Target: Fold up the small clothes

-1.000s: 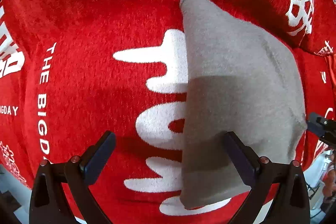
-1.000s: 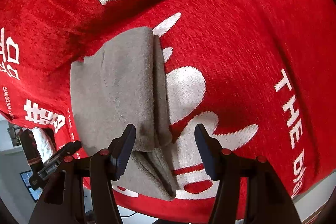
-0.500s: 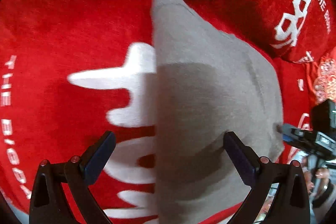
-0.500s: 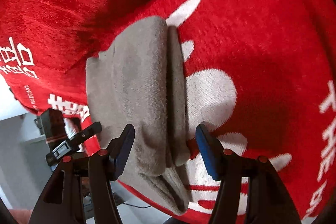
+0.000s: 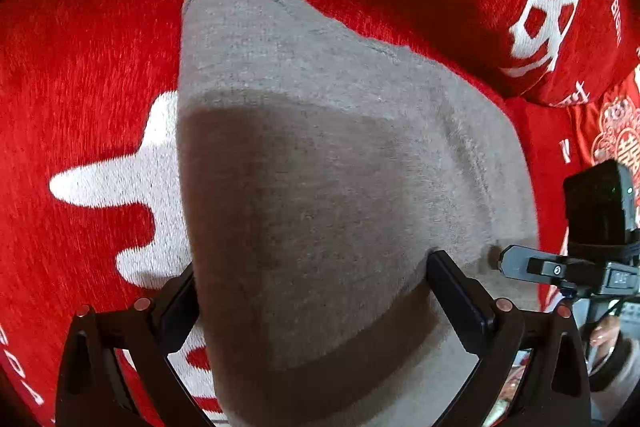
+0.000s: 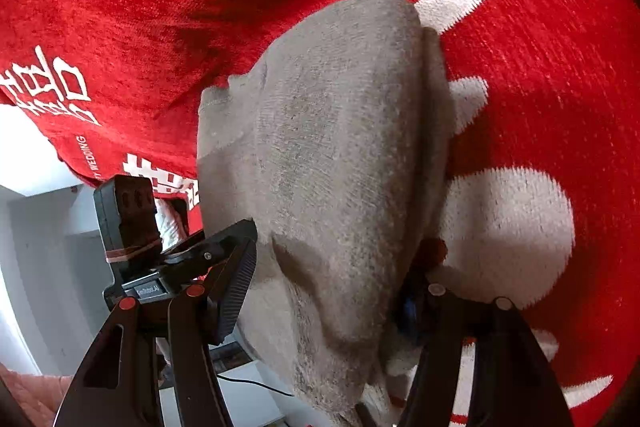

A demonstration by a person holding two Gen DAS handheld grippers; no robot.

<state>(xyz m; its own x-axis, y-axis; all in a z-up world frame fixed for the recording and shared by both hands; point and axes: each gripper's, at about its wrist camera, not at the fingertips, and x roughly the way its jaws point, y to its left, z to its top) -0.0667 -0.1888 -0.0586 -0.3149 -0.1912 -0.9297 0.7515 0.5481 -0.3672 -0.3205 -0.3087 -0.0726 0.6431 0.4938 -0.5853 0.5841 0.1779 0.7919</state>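
- Left wrist view: red blanket with white lettering filled the left side; it looked like bedding or a sofa cover, could not tell which.
- Grey garment, small and already folded over, lay flat on the blanket mid-frame, narrow hemmed end pointing away.
- Left tongs stood wide apart, straddling the near part of the garment; pads hovered either side, not pressing that I could see.
- Far right of that view: the other tool's tip touched or sat just beside the garment's right edge.
- Right wrist view: the left tool's black body at left, garment centre, stacked layers visible along its right edge, white blanket motif beyond.
- Right tongs were apart, cloth between them; left pad at the garment's near edge, right pad mostly hidden behind the fold, so contact unclear.
- Handling, my read: light, soft knit, floppy, no stiffness; grippy fuzzy nap, not slippery, not fragile.
- Layers would likely slide apart unless pinched together.
- Best hold, likely: near corners or the folded edge, catching all layers, both tools level so the fold keeps square.
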